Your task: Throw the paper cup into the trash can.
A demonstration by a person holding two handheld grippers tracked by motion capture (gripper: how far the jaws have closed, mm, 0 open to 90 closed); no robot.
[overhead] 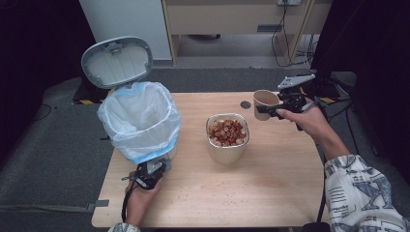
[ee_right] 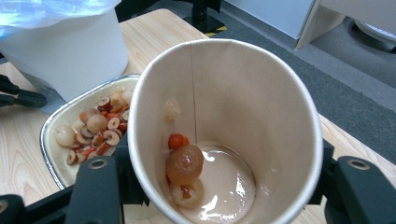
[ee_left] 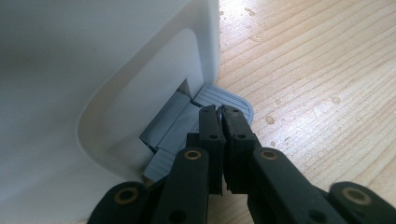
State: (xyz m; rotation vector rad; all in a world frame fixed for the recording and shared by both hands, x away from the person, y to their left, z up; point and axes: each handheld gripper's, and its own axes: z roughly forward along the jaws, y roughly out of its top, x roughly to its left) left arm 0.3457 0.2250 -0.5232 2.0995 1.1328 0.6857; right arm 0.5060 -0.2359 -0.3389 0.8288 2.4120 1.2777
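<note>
High view puts your right gripper [overhead: 276, 110] above the bench's far right part, jaws clamped on the sides of a paper cup [overhead: 264, 104] tipped with its mouth toward the container of sliced fruit [overhead: 227, 136] at mid-bench. Right gripper view looks into that cup [ee_right: 252, 107]: a few fruit pieces [ee_right: 184, 169] and a wet film cling near its bottom, with the container [ee_right: 84, 135] just beyond its rim. Your left gripper [overhead: 153, 170] sits near the bench's near left edge, at the foot of the white bin [overhead: 140, 121], whose lid [overhead: 116, 61] stands open. Left gripper view shows your jaws pressed together, empty, tips on the grey pedal [ee_left: 224, 100].
</note>
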